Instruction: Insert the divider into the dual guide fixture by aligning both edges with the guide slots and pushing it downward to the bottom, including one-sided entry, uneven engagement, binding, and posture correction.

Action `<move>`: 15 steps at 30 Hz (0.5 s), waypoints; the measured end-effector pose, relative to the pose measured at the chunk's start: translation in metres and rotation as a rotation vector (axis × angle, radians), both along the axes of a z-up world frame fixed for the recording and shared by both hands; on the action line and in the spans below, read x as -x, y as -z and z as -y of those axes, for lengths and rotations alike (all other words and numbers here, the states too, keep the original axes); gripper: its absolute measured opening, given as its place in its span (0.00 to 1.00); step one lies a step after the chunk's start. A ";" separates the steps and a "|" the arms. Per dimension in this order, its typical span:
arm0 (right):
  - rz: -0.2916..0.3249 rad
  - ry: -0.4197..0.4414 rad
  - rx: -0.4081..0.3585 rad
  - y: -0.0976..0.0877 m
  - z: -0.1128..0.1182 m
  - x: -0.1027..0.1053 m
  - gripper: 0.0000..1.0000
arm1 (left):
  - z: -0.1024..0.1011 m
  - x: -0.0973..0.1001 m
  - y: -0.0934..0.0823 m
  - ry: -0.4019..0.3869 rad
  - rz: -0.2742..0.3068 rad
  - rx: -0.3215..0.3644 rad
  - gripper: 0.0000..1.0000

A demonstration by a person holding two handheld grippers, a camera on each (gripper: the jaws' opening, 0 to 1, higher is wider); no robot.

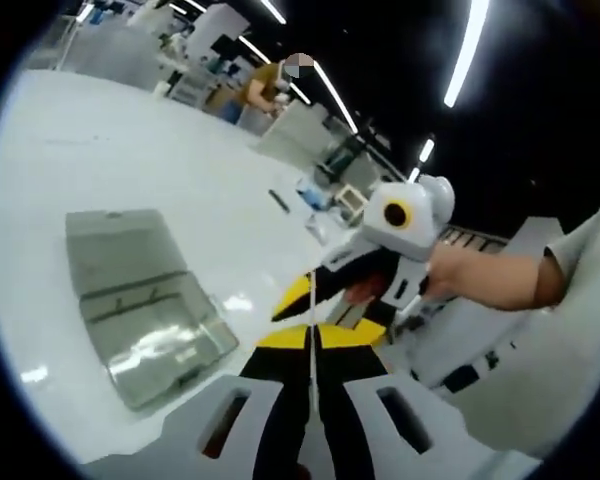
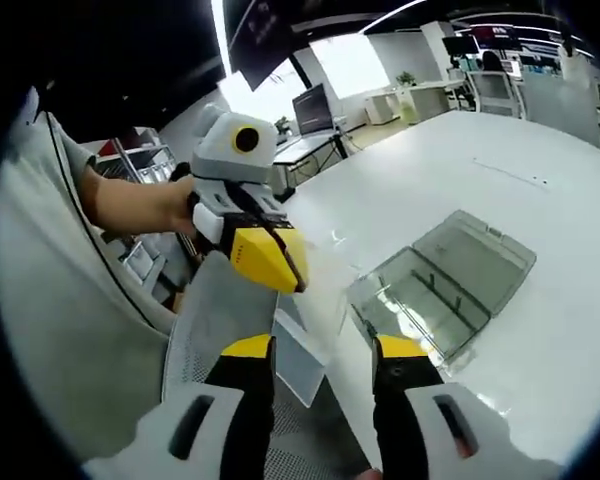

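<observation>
The dual guide fixture (image 1: 145, 315) is a clear plastic box with its lid folded open, lying on the white table (image 1: 100, 150). In the right gripper view the fixture (image 2: 440, 285) lies to the right of my jaws. My left gripper (image 1: 313, 337) is shut on the thin clear divider (image 1: 312, 300), which I see edge-on as a pale line. The right gripper view shows the left gripper (image 2: 285, 265) held in a hand, with the divider (image 2: 302, 365) hanging below its yellow tips. My right gripper (image 2: 325, 347) is open, its jaws on either side of the divider and apart from it.
The person's grey shirt (image 2: 60, 300) and forearm (image 2: 130, 205) stand close on the left. A grey mesh seat (image 2: 215, 320) lies under the grippers at the table's edge. Desks and monitors (image 2: 315, 105) stand further back. Another person (image 1: 265, 85) works at a far bench.
</observation>
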State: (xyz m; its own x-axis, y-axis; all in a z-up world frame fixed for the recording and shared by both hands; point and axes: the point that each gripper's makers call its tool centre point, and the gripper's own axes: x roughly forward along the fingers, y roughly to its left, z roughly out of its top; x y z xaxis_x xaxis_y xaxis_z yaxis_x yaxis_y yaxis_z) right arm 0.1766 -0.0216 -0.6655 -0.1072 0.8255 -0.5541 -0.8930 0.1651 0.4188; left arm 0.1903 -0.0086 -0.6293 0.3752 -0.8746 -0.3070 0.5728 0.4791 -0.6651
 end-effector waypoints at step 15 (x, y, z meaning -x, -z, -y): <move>-0.086 -0.040 -0.131 -0.006 0.001 0.005 0.25 | 0.003 0.000 -0.007 0.074 0.027 0.036 0.00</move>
